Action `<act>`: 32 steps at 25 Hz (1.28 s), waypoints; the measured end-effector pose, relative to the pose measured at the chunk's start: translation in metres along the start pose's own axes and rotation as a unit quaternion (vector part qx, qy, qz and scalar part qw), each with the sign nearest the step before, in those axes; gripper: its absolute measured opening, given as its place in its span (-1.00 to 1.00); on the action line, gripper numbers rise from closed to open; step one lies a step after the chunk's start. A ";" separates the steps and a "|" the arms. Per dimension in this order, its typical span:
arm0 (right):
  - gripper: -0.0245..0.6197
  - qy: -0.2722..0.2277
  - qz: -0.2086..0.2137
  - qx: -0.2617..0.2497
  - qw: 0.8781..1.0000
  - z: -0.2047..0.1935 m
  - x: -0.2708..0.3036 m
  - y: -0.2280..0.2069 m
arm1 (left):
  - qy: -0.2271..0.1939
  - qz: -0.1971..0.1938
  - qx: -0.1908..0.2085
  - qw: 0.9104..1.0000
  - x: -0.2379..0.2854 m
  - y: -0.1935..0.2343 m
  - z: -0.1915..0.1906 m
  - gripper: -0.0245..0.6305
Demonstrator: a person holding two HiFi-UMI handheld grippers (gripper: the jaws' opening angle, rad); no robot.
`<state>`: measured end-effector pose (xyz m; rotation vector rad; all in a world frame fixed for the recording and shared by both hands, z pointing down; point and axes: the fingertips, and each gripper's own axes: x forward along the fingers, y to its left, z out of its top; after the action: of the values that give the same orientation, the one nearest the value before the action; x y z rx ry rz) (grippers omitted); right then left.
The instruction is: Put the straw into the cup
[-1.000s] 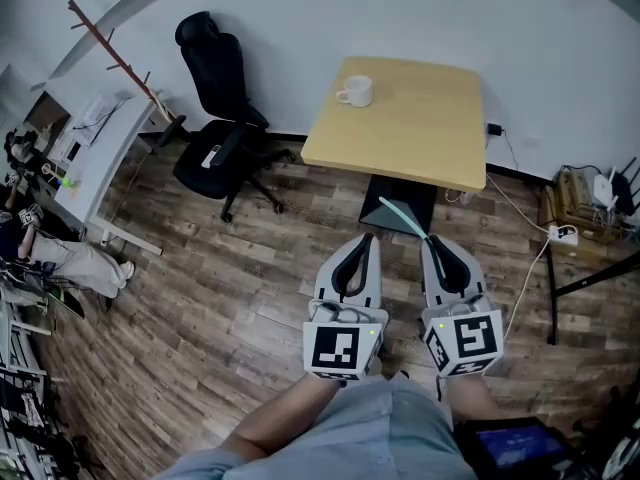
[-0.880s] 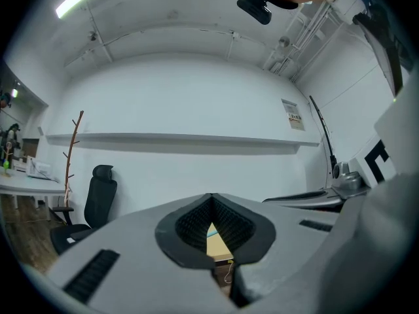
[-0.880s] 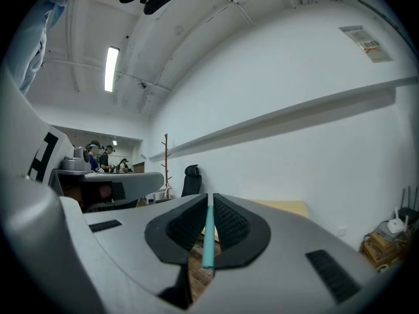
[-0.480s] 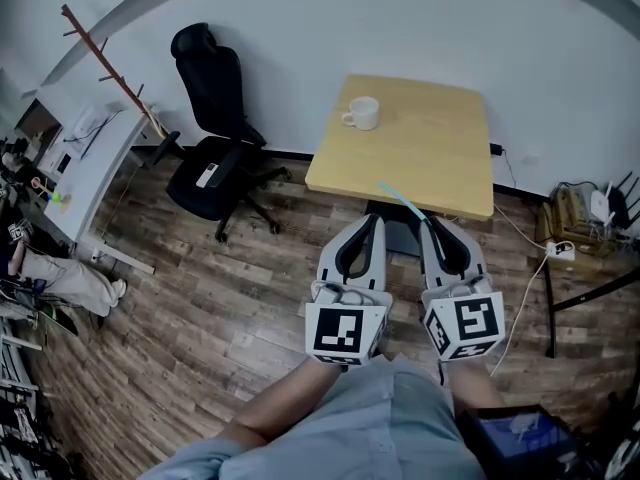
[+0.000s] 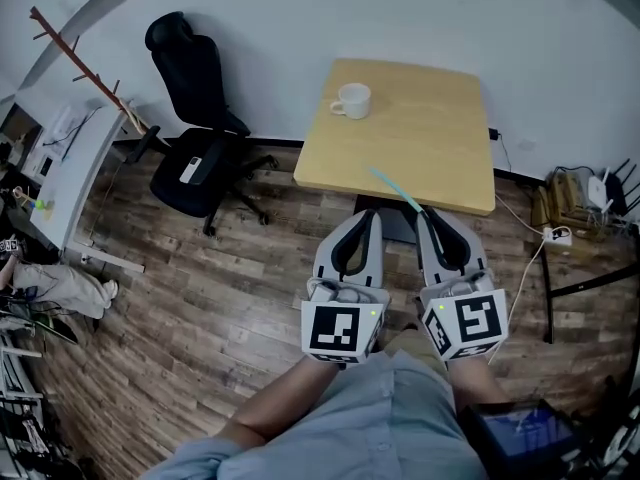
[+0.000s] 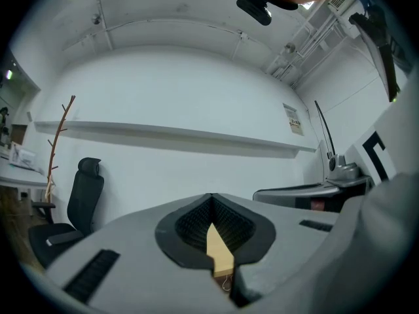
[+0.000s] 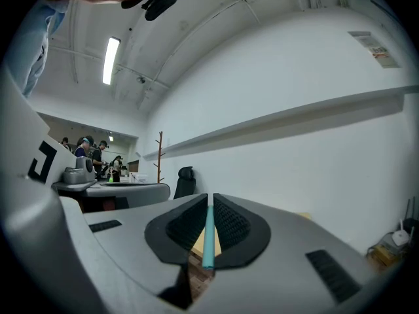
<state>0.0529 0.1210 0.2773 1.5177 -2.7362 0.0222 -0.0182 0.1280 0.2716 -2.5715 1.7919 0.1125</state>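
While my right gripper [image 7: 211, 200] has its two jaws pressed together on the pale blue straw [image 7: 208, 237], I see the straw running lengthwise between the ribbed pads, its near end poking out just behind them. From the head view the rest of the straw slants forward and to the left out of the jaw tips, and its free end lies over the near edge of the wooden table [image 5: 435, 148]. My left gripper [image 5: 368, 216] is level with the right one and just beside it. Its jaws are closed tip to tip on nothing, and only a sliver of tabletop shows through the hollow behind the tips. Both grippers hang over the plank floor [image 5: 200, 298], short of the table's near edge. The white cup [image 5: 352, 100] stands upright near the table's far left corner, handle turned to the left, well apart from the straw. Left of the table a black office chair [image 5: 195, 118] sits by the wall, with a wooden coat stand [image 5: 85, 60] beyond it.
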 end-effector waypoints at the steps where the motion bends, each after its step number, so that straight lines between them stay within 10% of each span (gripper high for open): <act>1: -0.85 0.003 0.001 0.002 1.000 -0.003 0.003 -0.002 | 0.007 0.001 -0.003 1.000 0.003 0.001 -0.006 -0.95; 16: -0.85 0.029 0.027 0.042 0.998 -0.039 0.093 -0.080 | 0.059 0.023 0.005 0.998 0.120 0.026 -0.048 -0.95; 32: -0.85 -0.028 0.079 0.033 0.996 0.004 0.170 -0.147 | 0.019 0.076 0.052 0.996 0.206 0.038 -0.010 -0.95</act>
<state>0.0873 -0.1015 0.2772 1.3326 -2.9211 0.0745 0.0177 -0.0787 0.2698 -2.3831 1.9489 -0.0282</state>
